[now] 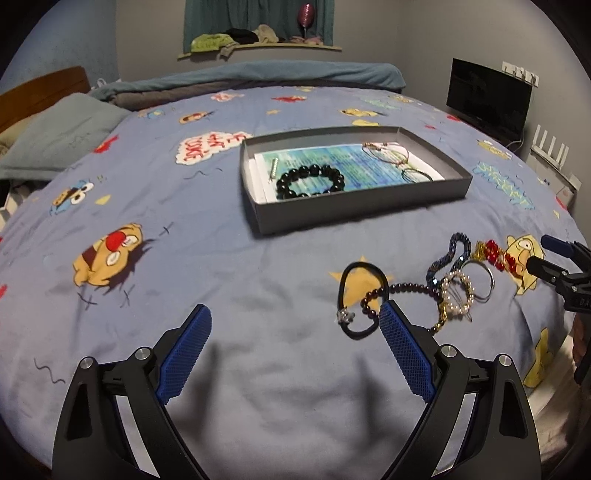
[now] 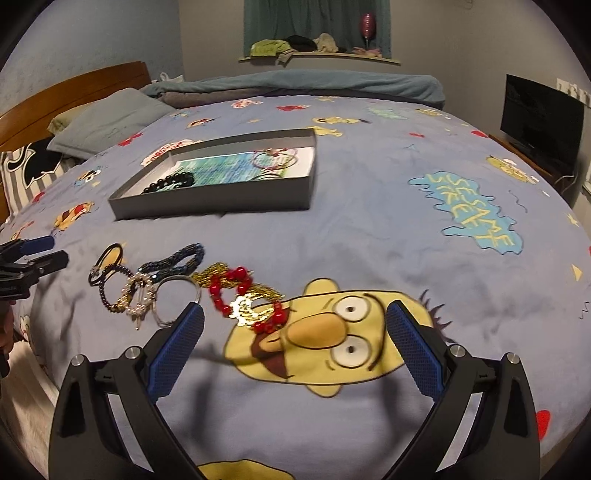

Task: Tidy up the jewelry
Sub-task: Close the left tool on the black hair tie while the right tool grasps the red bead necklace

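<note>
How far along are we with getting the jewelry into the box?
Partly done. The grey box already holds a black bead bracelet and thin cord bracelets. Nothing is in hand: left tool and right tool are both open and empty. A pile remains on the bedspread: black hair tie, pearl bracelet, red bead bracelet, others.

Cartoon-print bedsheet (image 1: 221, 258), grey pillow (image 1: 62, 136), wooden headboard (image 2: 74, 92), dark monitor (image 2: 541, 122), folded blue blanket (image 1: 295, 74), cluttered windowsill (image 2: 317, 53)

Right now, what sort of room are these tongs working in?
Most likely a bedroom: the work surface is a bed with a cartoon-print sheet, a pillow by the wooden headboard, and a curtained window.
</note>
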Demonstrator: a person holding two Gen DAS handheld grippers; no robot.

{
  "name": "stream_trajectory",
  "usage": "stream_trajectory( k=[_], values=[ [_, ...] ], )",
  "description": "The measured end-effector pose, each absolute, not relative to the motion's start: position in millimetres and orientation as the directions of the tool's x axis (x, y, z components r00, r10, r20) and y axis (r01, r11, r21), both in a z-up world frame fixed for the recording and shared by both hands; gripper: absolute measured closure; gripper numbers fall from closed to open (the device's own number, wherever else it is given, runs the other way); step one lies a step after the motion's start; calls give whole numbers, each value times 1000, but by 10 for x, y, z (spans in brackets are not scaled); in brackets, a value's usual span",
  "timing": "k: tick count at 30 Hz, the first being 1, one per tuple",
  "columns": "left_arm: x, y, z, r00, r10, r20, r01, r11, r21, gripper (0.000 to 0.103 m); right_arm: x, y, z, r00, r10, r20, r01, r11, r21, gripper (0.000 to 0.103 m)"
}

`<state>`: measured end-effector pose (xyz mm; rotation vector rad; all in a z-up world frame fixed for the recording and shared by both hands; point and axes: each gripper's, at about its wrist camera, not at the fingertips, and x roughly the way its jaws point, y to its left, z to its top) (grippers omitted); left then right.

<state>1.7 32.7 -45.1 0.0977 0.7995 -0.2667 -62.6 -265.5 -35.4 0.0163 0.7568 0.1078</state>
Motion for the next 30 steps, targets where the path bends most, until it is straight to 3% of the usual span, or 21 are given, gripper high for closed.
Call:
stream_trajectory(
  k=[4, 8, 10, 12, 18, 26, 30],
  values=[
    [41, 323, -518, 646, -213, -733, 286, 958, -27, 12, -574, -2580, -377, 718, 114, -687, -122, 992, 37, 7],
    [75, 323, -556, 636, -224, -739, 298, 954, -33, 16, -489, -2580, -420, 701, 117, -704, -129, 991, 37, 28],
    [94, 321, -569, 625, -236, -744, 309, 950, -42, 23, -456, -2610, -445, 685, 124, -717, -130, 990, 47, 38],
    [112, 312, -583, 611, -250, -751, 321, 945, -54, 36, -422, -2638, -467, 668, 134, -732, -135, 989, 58, 49],
    [175, 213, -650, 574, -290, -766, 374, 925, -70, 57, -368, -2597, -525, 633, 162, -757, -178, 982, 62, 63],
    [292, 144, -717, 563, -290, -774, 392, 918, -59, 64, -279, -2573, -575, 598, 220, -771, -212, 971, 113, 81],
    [354, 66, -733, 560, -298, -773, 415, 908, -49, 68, -235, -2566, -605, 590, 240, -771, -208, 968, 142, 81]
  ],
)
